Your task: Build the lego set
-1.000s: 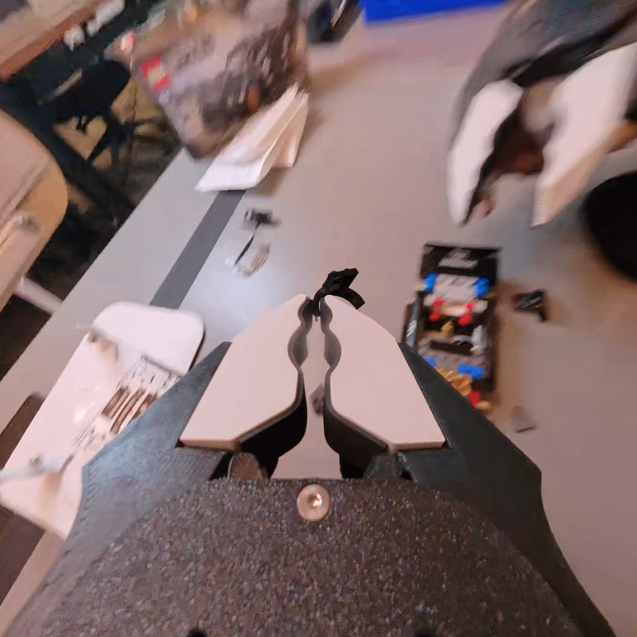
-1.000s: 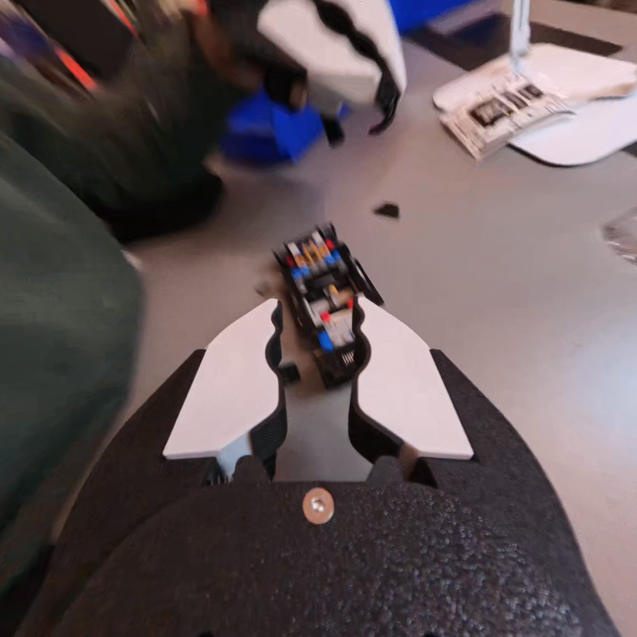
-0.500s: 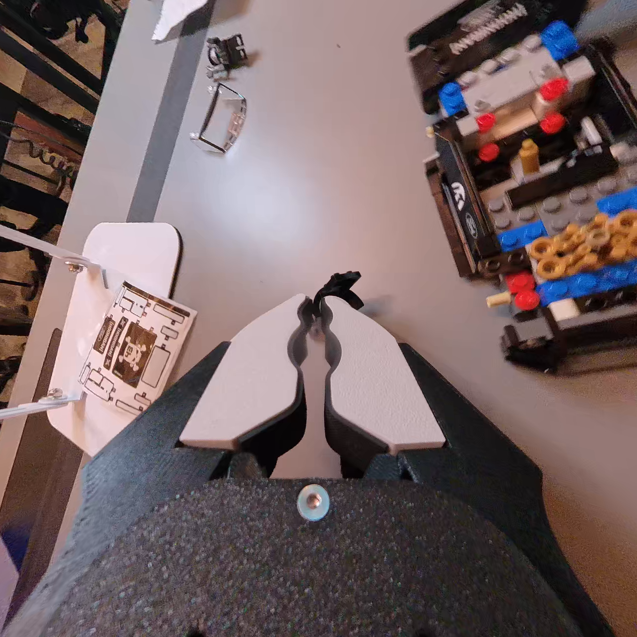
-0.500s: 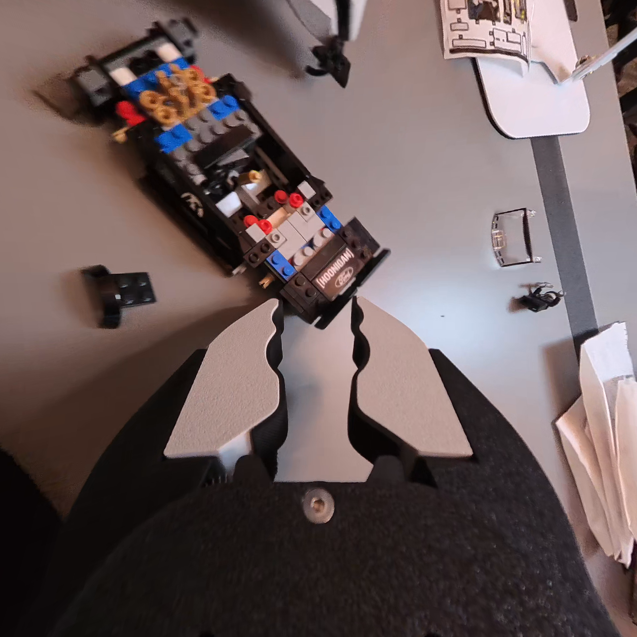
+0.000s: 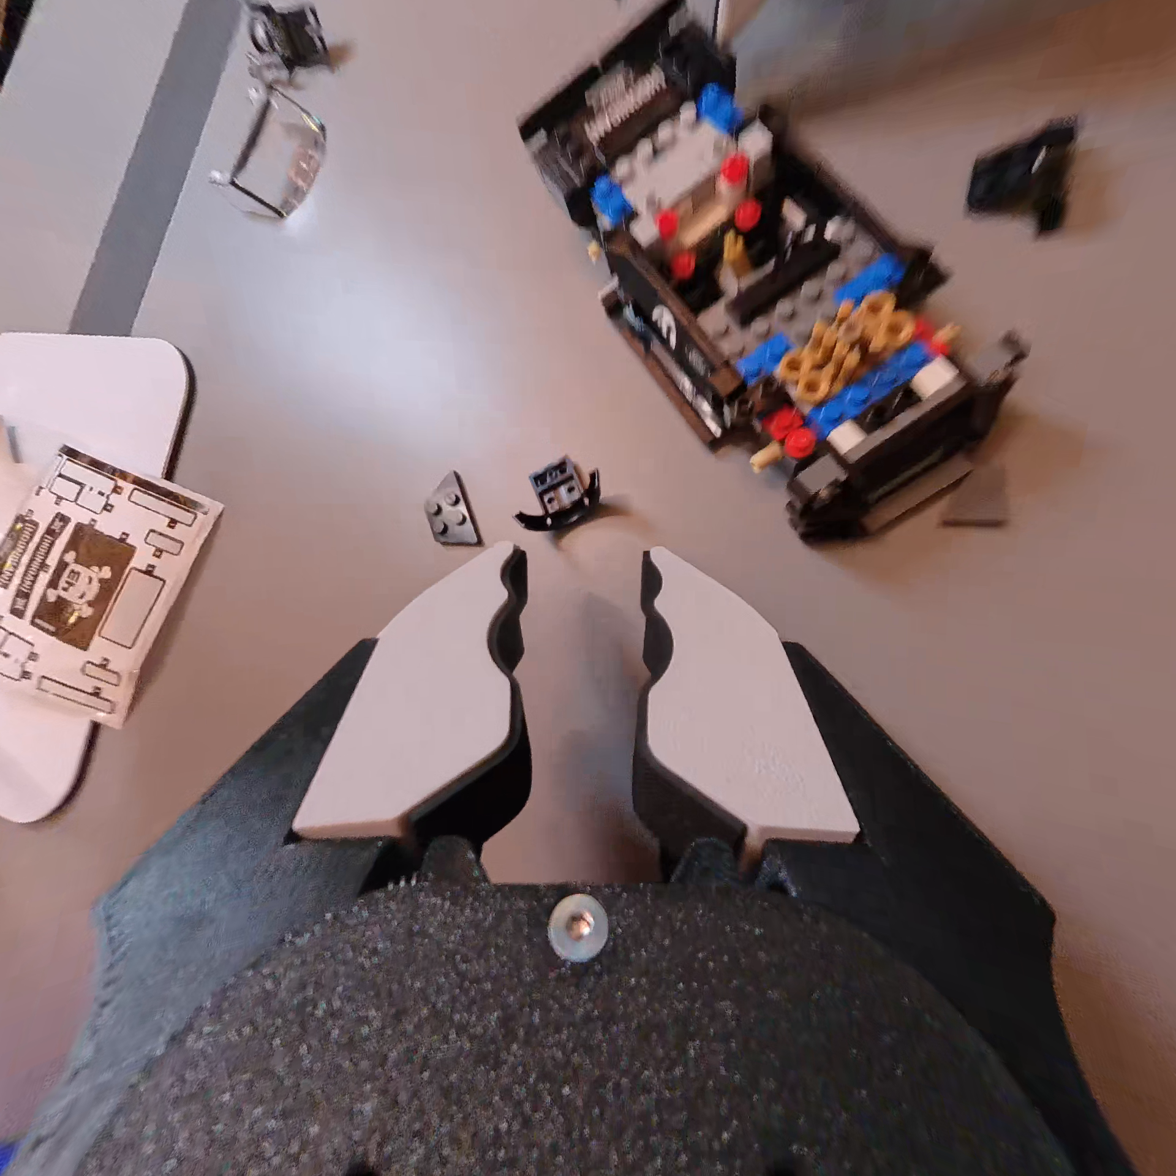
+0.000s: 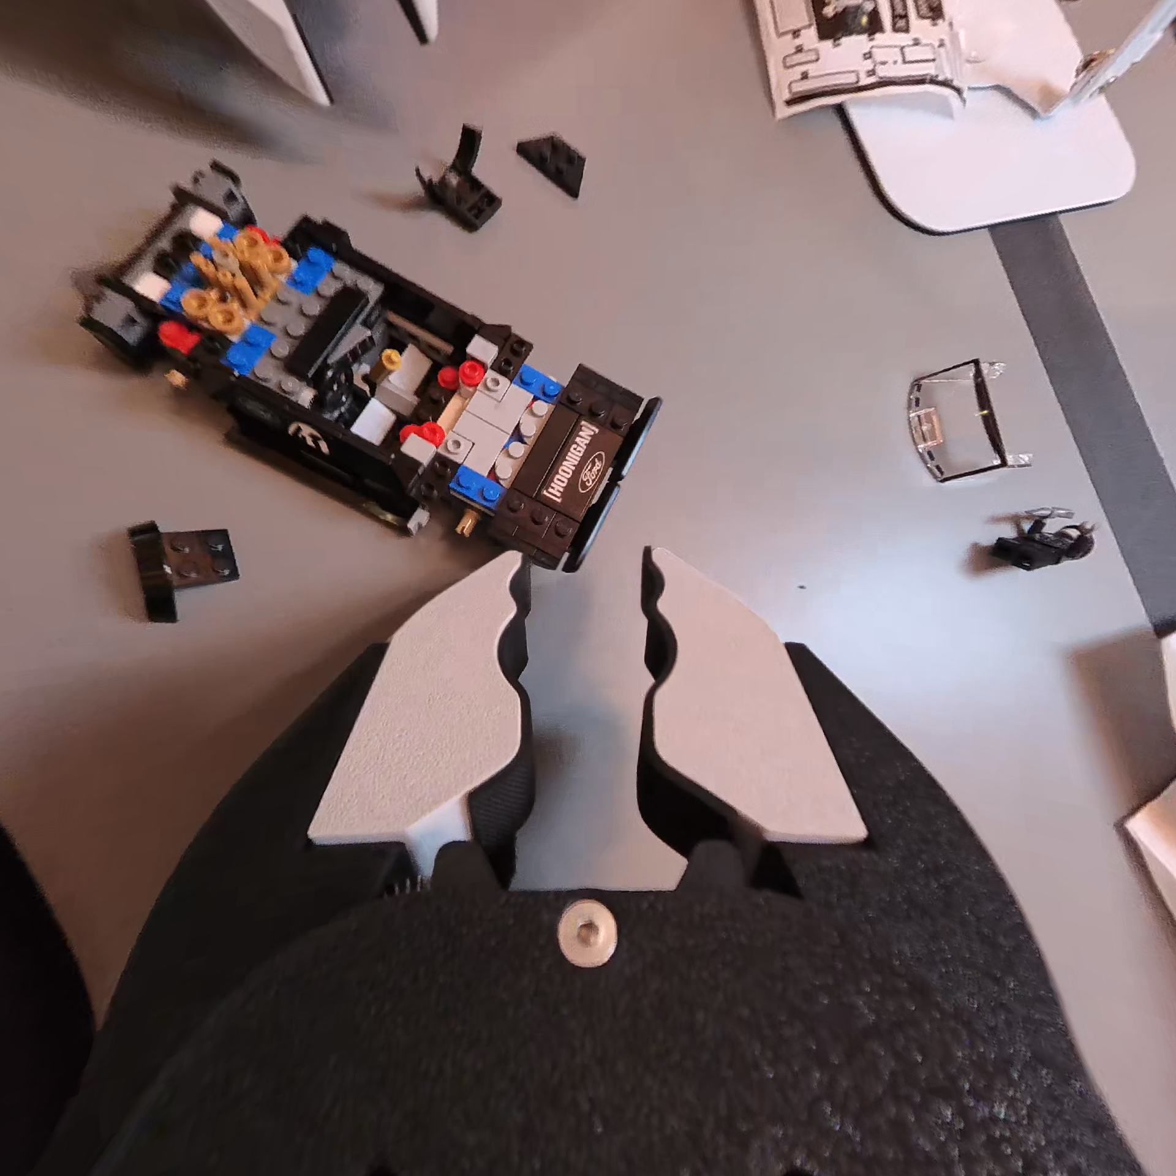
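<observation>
A half-built black lego car point(image 5: 795, 305) with blue, red, grey and gold bricks lies on the grey table point(image 5: 382, 331); it also shows in the right wrist view point(image 6: 356, 382). My left gripper point(image 5: 582, 553) is open and empty. A small black piece point(image 5: 559, 503) lies on the table just beyond its tips, beside a black wedge plate point(image 5: 452, 509). My right gripper point(image 6: 582, 557) is open and empty, its tips close to the car's printed end. The left gripper's fingers point(image 6: 273, 44) show at the top of the right wrist view, above the black piece point(image 6: 461, 191) and wedge plate point(image 6: 553, 159).
A clear windscreen piece point(image 5: 280, 159) point(image 6: 961, 420) and a small black part point(image 6: 1037, 541) lie by a dark table seam point(image 6: 1094, 394). A sticker sheet point(image 5: 83, 585) rests on a white stand point(image 5: 95, 394). A black bracket piece point(image 6: 172, 566) lies left of the car. The gap from one gripper's tips to the other's is roughly 20 cm.
My left gripper opened and let go of the small black piece, which now lies on the table beyond its tips. Both views shifted; the right gripper stayed open near the car.
</observation>
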A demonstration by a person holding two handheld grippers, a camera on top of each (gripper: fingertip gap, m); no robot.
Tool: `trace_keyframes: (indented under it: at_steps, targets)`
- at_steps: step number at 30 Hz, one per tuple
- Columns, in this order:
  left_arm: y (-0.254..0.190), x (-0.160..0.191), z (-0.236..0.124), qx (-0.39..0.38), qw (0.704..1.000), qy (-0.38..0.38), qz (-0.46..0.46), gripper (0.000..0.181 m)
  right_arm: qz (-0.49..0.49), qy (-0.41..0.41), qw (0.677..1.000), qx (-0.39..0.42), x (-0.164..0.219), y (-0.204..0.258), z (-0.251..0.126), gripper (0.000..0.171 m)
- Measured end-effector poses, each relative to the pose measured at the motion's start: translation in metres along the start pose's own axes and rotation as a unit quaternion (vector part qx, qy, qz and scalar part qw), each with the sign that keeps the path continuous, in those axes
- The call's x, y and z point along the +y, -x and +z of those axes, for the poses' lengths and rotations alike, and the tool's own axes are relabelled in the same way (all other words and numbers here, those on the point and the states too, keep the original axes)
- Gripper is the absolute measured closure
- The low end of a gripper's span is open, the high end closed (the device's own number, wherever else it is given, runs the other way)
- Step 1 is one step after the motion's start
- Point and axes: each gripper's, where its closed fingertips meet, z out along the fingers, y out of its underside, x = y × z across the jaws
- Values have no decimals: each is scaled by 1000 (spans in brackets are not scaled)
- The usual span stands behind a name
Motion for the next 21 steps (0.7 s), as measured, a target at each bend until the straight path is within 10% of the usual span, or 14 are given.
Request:
trace_keyframes:
  at_steps: [7, 21]
  targets:
    - [-12, -40, -14, 86, 981, -124, -126, 143, 44, -13, 997, -54, -7, 11, -2, 137]
    - [-85, -61, 12, 248, 954, -102, -137, 136, 11, 6, 1000, 7, -25, -26, 30, 147]
